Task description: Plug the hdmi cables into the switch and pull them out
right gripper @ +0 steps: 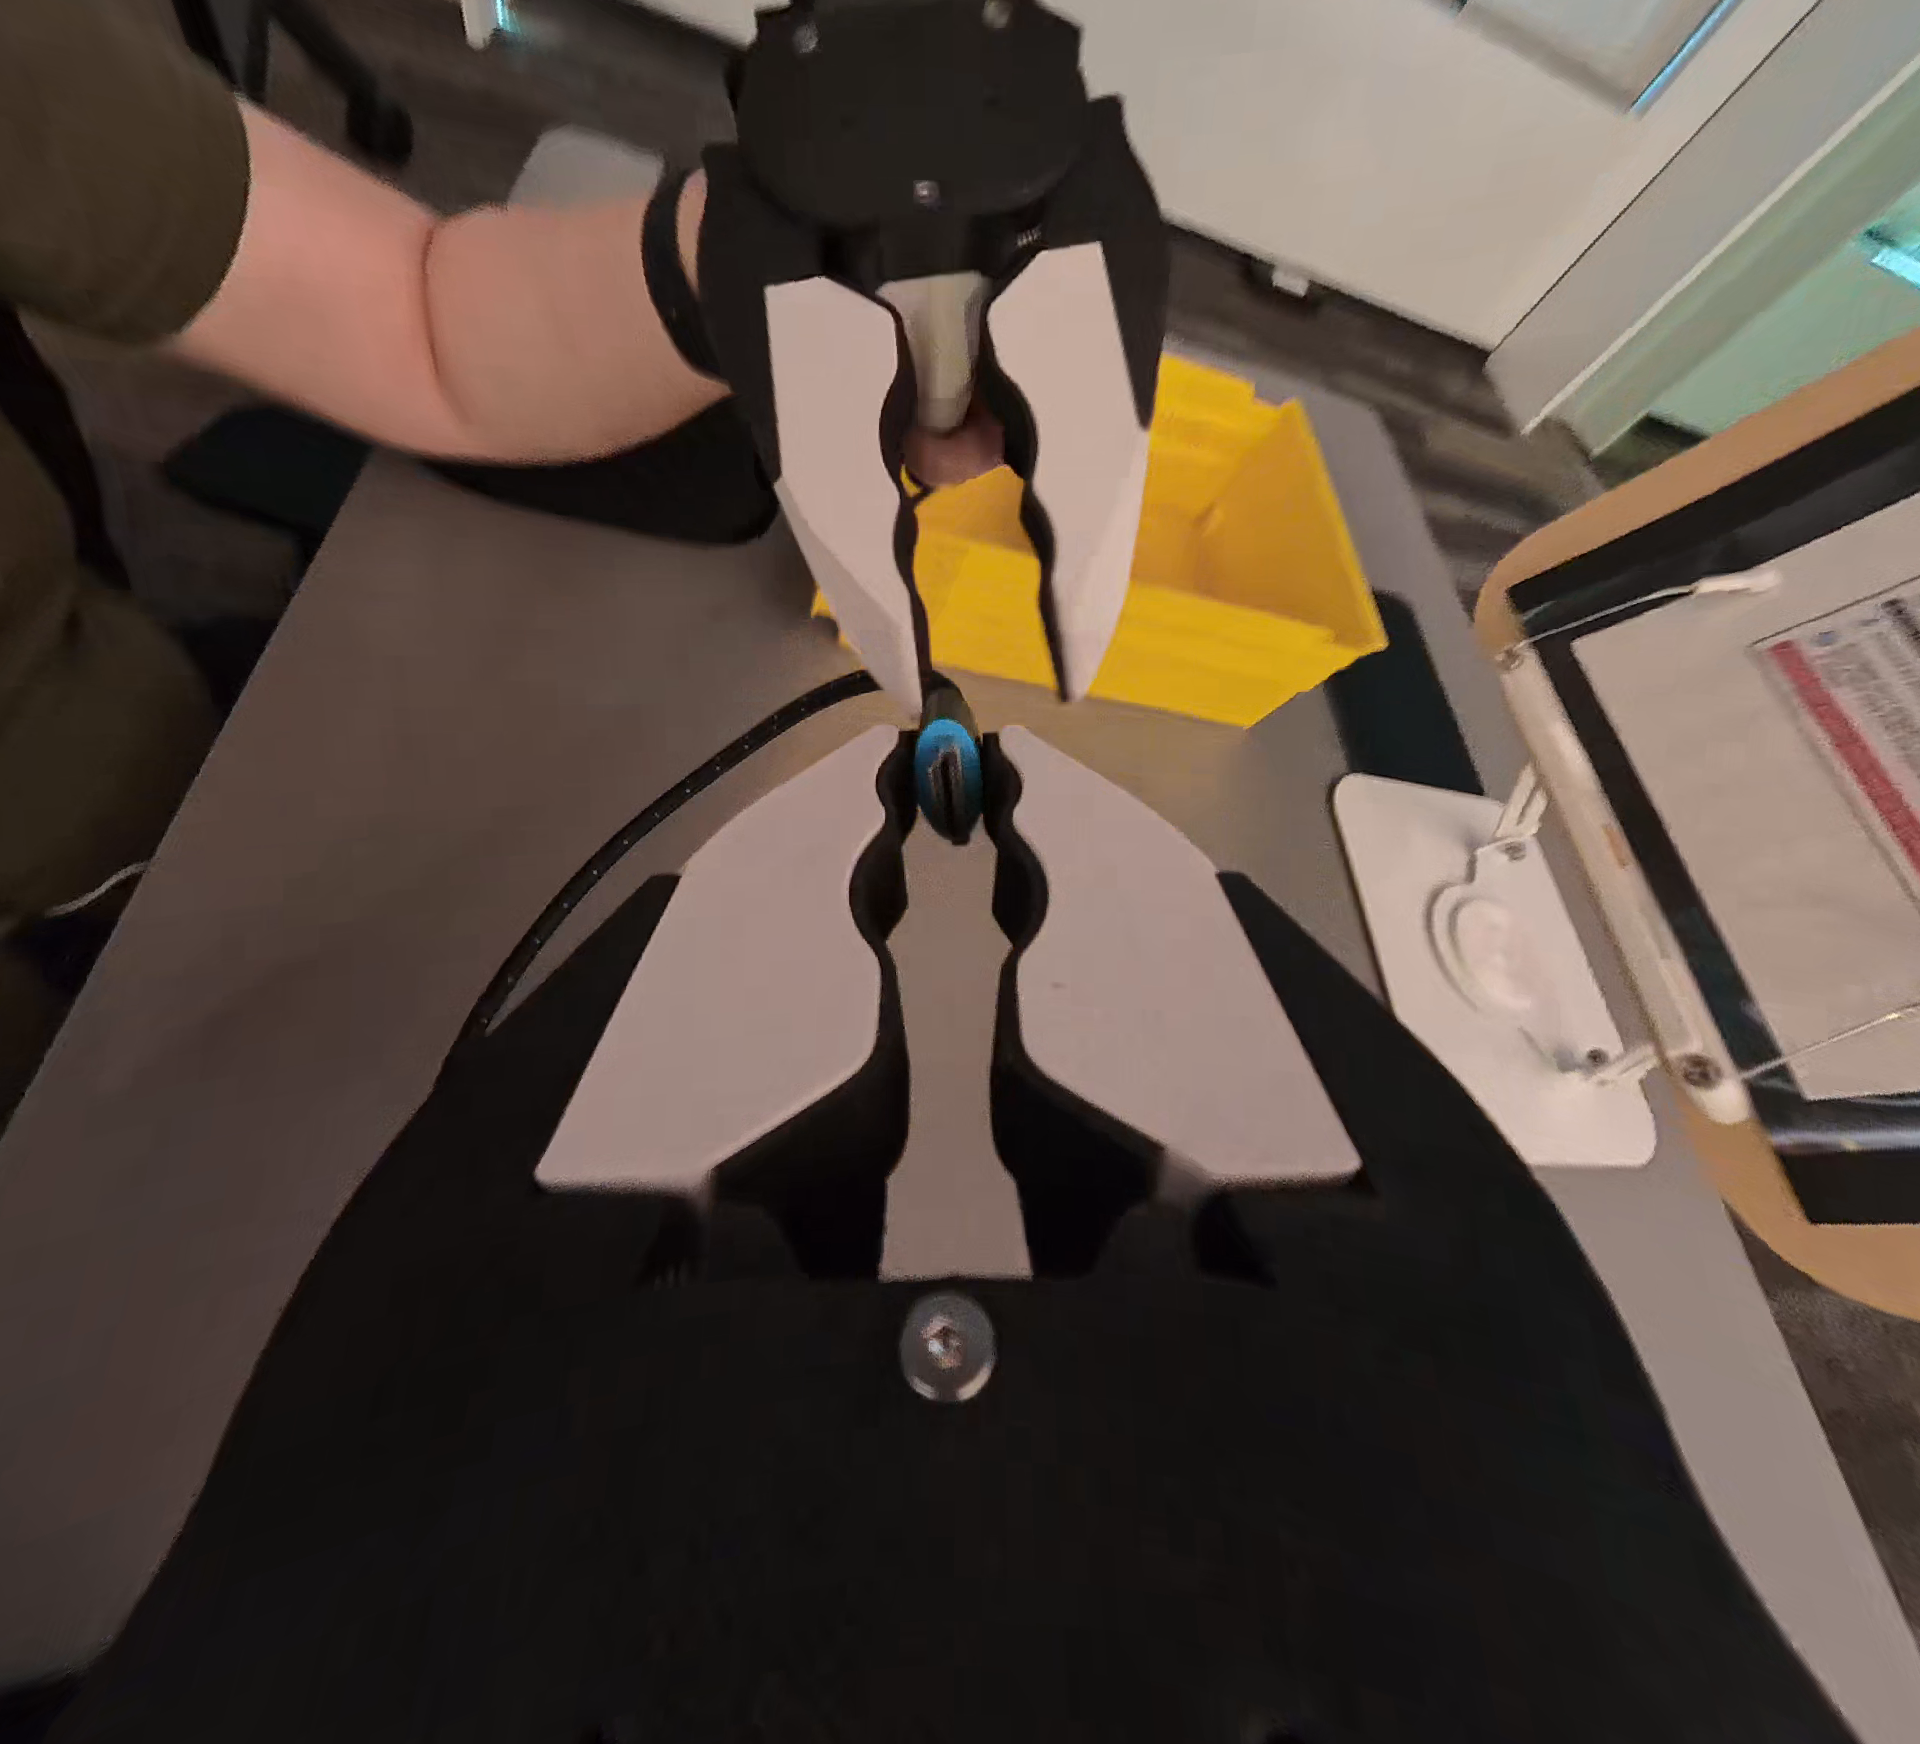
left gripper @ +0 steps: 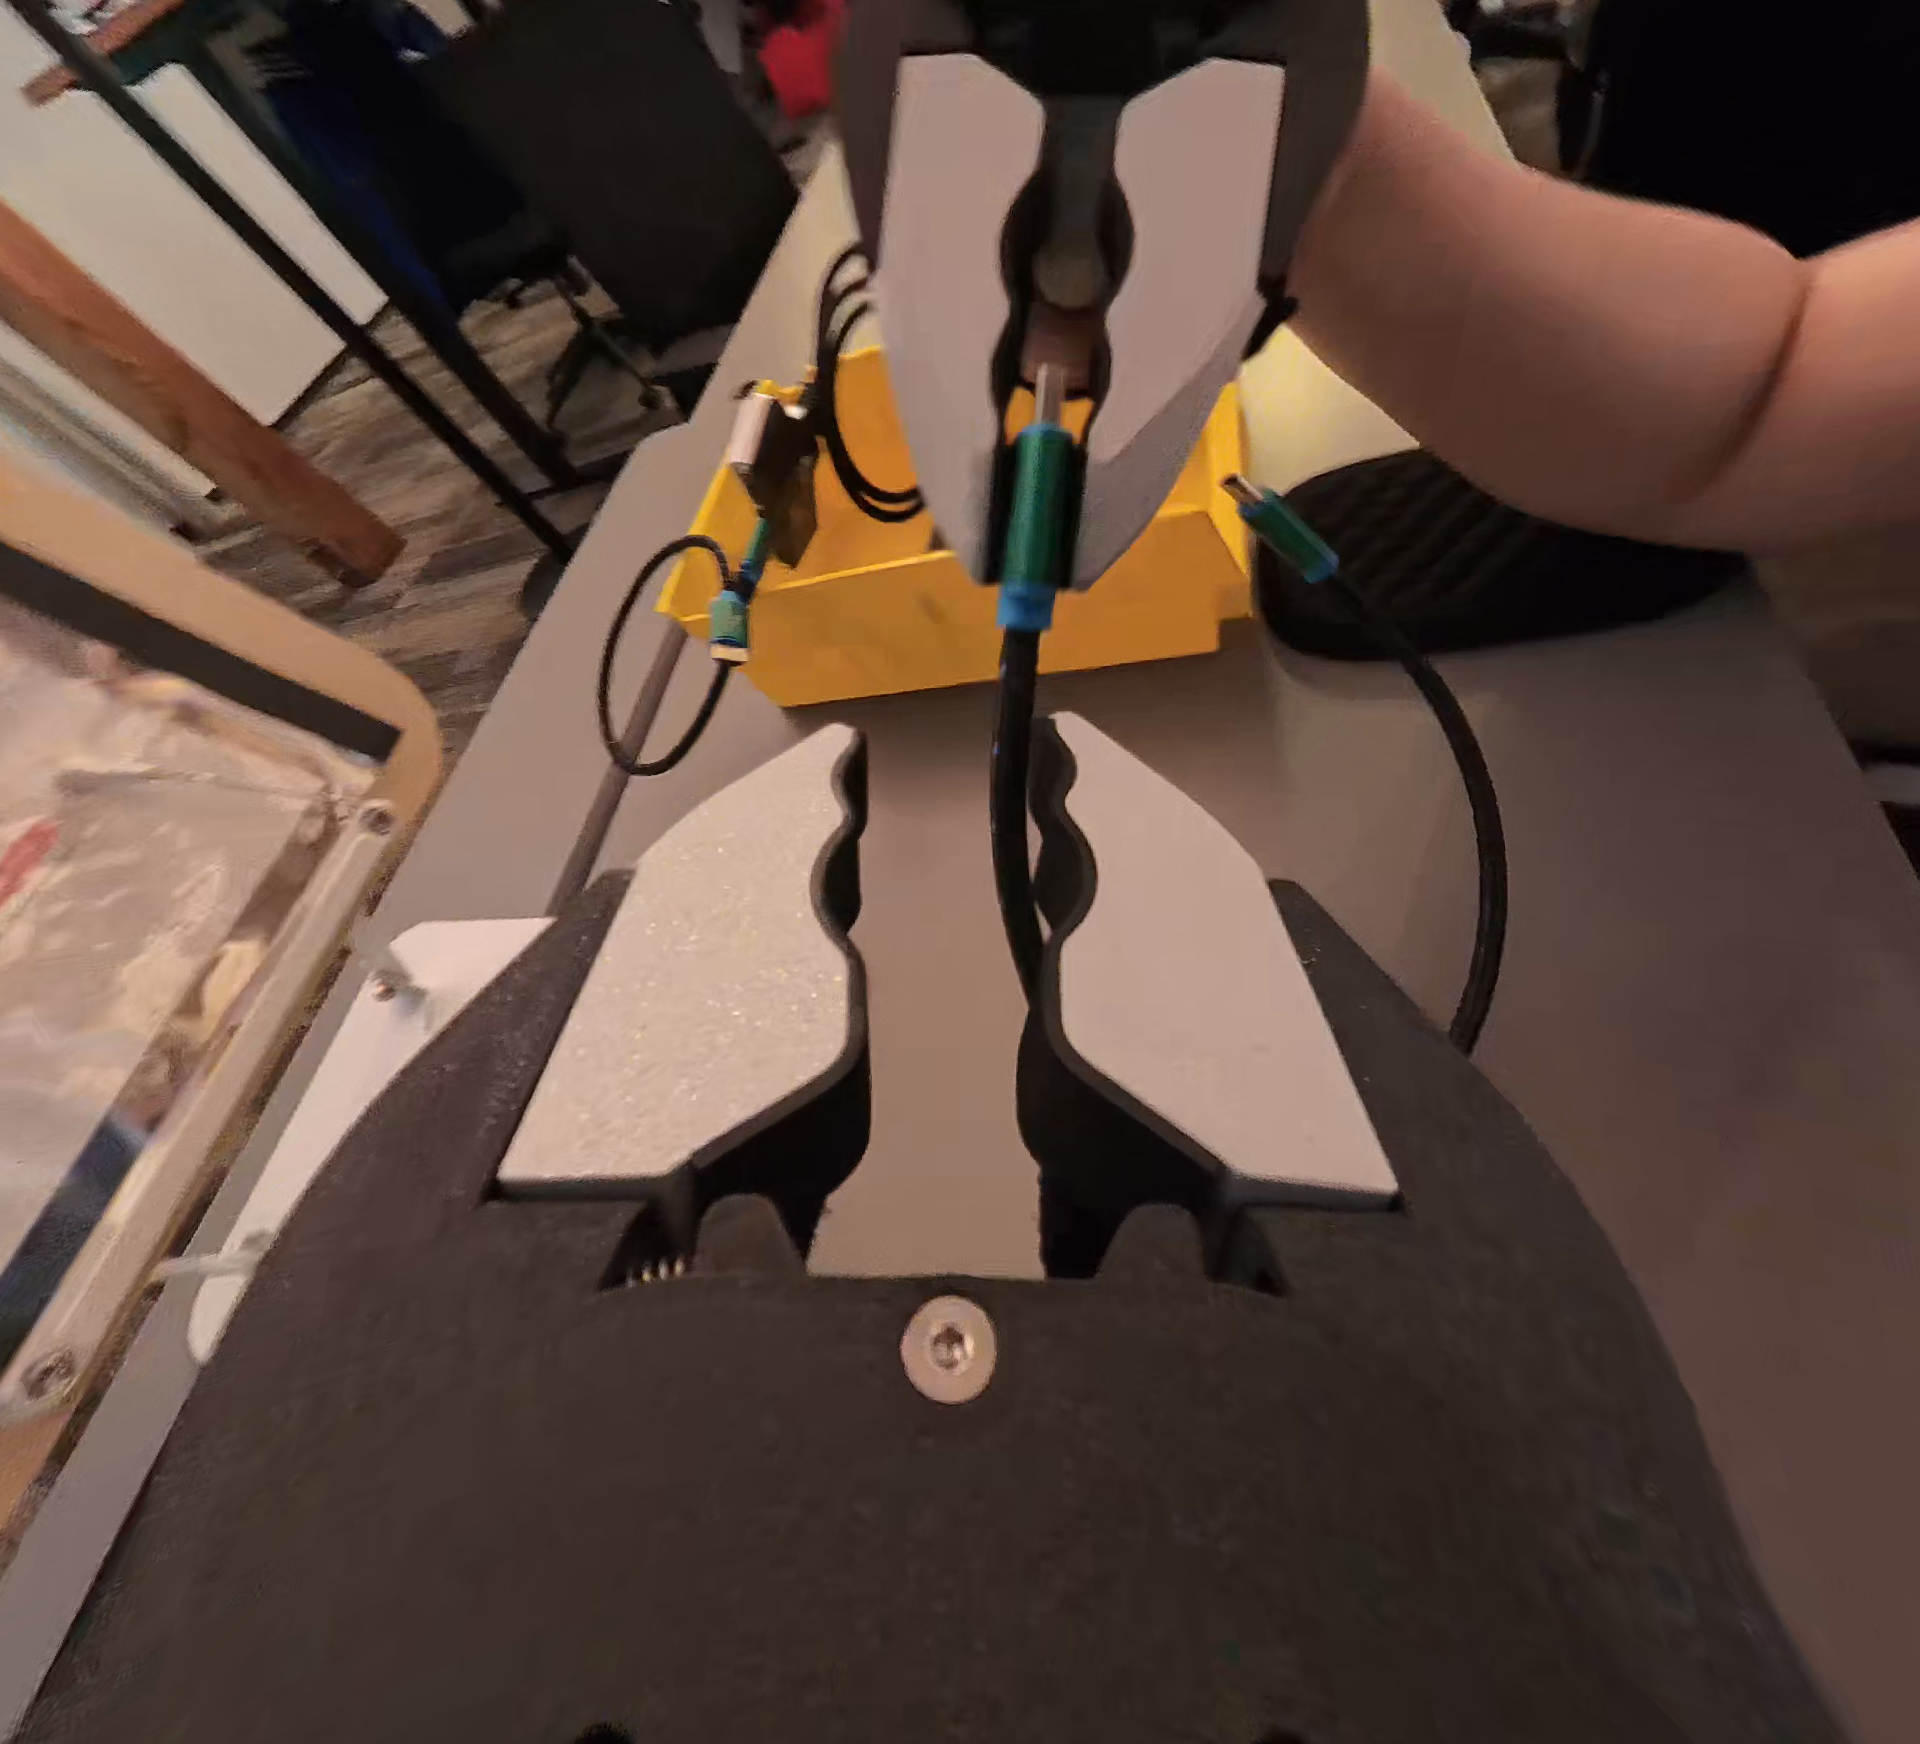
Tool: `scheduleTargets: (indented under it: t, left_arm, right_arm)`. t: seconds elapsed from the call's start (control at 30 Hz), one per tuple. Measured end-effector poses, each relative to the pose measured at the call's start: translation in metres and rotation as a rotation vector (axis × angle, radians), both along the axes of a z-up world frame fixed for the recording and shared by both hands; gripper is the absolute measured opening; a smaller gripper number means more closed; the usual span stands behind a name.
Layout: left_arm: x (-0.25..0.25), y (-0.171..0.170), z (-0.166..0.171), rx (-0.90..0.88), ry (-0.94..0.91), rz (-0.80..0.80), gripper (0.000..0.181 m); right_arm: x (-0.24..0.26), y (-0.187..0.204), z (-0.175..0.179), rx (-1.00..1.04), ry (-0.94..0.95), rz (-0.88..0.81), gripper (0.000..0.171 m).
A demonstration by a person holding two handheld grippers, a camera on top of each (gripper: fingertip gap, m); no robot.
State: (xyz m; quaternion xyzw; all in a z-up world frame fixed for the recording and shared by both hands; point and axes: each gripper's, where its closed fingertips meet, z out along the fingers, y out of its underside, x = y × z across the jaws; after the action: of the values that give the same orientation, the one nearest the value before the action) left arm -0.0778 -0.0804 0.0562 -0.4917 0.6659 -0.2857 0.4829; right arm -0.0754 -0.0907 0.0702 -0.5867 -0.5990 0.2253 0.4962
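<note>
My right gripper [right gripper: 951,744] is shut on a green HDMI plug [right gripper: 948,785], whose metal end faces its camera. In the left wrist view that gripper [left gripper: 1034,567] hangs over the table with the plug [left gripper: 1039,499] between its fingertips, and the black cable [left gripper: 1008,759] drops from it. My left gripper [left gripper: 951,749] is open just below, with the cable running along its right finger's inner edge; it also shows in the right wrist view [right gripper: 992,692]. The cable's other green plug [left gripper: 1283,525] lies free at the right. The small switch [left gripper: 774,468] sits at the yellow bin's left edge with a short cable plugged in.
A yellow bin [left gripper: 914,614] stands on the grey table [left gripper: 1610,863] behind the grippers. A black pad [left gripper: 1455,551] lies to its right. A wood-framed board on a white base [right gripper: 1486,956] stands at the table's side. The person's forearm [left gripper: 1558,344] reaches in from the right. Only a small space, under 4 cm, lies between the two pairs of fingers.
</note>
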Motion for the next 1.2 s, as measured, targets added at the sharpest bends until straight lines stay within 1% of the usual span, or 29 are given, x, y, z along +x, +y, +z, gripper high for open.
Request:
scheduleTargets:
  t: [0.07, 0.13, 0.2, 0.37, 0.43, 0.5, 0.53, 0.6, 0.63, 0.7, 0.73, 0.8, 0.87, 0.9, 0.97, 1.03, 1.13, 1.2]
  left_arm:
    - [0.008, -0.010, -0.015, 0.021, 0.062, -0.034, 0.017]
    - [0.013, -0.004, -0.027, 0.085, 0.121, 0.017, 0.011]
    - [0.016, 0.000, -0.034, 0.135, 0.149, 0.037, 0.009]
    - [0.020, 0.004, -0.037, 0.123, 0.129, 0.038, 0.010]
    - [0.020, 0.009, -0.034, 0.135, 0.122, 0.071, 0.010]
    - [0.019, 0.014, -0.029, 0.119, 0.112, 0.105, 0.009]
    - [0.017, 0.017, -0.026, 0.105, 0.098, 0.118, 0.009]
    - [0.013, 0.021, -0.015, 0.032, 0.033, 0.113, 0.009]
    - [0.010, 0.020, -0.007, -0.035, -0.007, 0.092, 0.009]
    - [0.003, 0.013, 0.015, -0.208, -0.118, 0.018, 0.009]
    - [-0.002, 0.008, 0.028, -0.298, -0.182, -0.029, 0.009]
    - [-0.012, 0.003, 0.053, -0.445, -0.309, -0.099, 0.009]
    - [-0.021, 0.002, 0.074, -0.563, -0.424, -0.144, 0.009]
    - [-0.026, 0.003, 0.085, -0.621, -0.488, -0.164, 0.009]
    - [-0.036, 0.007, 0.101, -0.721, -0.599, -0.180, 0.009]
    - [-0.044, 0.019, 0.109, -0.757, -0.692, -0.133, 0.009]
    - [-0.054, 0.038, 0.113, -0.755, -0.804, -0.024, 0.009]
    - [-0.059, 0.049, 0.113, -0.749, -0.858, 0.051, 0.009]
  right_arm:
    - [-0.003, 0.003, -0.012, -0.003, -0.082, -0.043, 0.013]
    - [-0.003, 0.007, -0.023, -0.016, -0.159, -0.085, 0.013]
    - [-0.004, 0.008, -0.028, -0.037, -0.178, -0.093, 0.013]
    - [-0.004, 0.011, -0.029, -0.102, -0.153, -0.113, 0.013]
    - [-0.003, 0.015, -0.026, -0.124, -0.124, -0.138, 0.013]
    - [-0.005, 0.017, -0.017, -0.078, -0.071, -0.130, 0.014]
    - [-0.004, 0.019, -0.006, -0.033, -0.018, -0.133, 0.018]
    - [-0.001, 0.018, 0.018, 0.045, 0.109, -0.111, 0.031]
    - [0.003, 0.016, 0.030, 0.096, 0.174, -0.094, 0.037]
    - [0.015, 0.020, 0.052, 0.196, 0.321, -0.108, 0.039]
    - [0.021, 0.023, 0.061, 0.202, 0.409, -0.119, 0.038]
    - [0.033, 0.034, 0.076, 0.134, 0.596, -0.140, 0.041]
    - [0.037, 0.045, 0.079, 0.104, 0.723, -0.158, 0.043]
    - [0.035, 0.051, 0.075, 0.143, 0.733, -0.182, 0.044]
    - [0.026, 0.065, 0.058, 0.294, 0.674, -0.277, 0.046]
    - [0.004, 0.068, 0.038, 0.462, 0.583, -0.319, 0.062]
    - [-0.048, 0.052, 0.007, 0.616, 0.465, -0.260, 0.080]
    - [-0.080, 0.030, -0.006, 0.644, 0.470, -0.187, 0.081]
